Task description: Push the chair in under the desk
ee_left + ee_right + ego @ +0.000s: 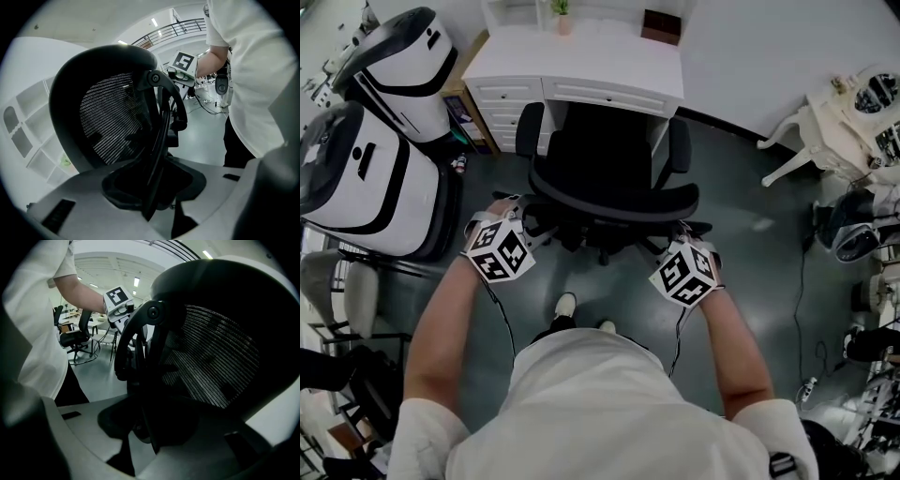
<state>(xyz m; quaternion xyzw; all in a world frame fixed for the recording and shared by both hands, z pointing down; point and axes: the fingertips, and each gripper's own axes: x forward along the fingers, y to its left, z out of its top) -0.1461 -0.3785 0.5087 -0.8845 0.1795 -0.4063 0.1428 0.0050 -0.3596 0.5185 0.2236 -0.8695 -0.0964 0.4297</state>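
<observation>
Right, starting at the jaws: the left gripper (157, 197) has its jaws drawn in on the thin black rim of the chair (600, 159), where the frame runs down into the hollow between them. The mesh backrest (112, 117) fills the left of that gripper's view, curved and upright. The right gripper (154, 427) mirrors it, with its jaws closed on the opposite edge of the same backrest and the mesh spreading away to the right. Each gripper view shows the other gripper's marker cube across the back of the chair, so I have one gripper on either side of it.

From the head view, both forearms reach forward and the two cubes sit just behind the backrest, left and right of it. The chair faces the white table (581, 66), squarely in line with the gap beside the drawers (511, 98). The front of its seat reaches the table's front edge, while the backrest, the two armrests (528, 127) and the base stand out over the dark grey floor (750, 262). My operator's shoes (565, 305) stand just behind the base.

On the table, near its back, stand a small potted plant (562, 19) and a brown box (662, 26). Two bulky white-and-black units (366, 178) stand to the left of the chair.
</observation>
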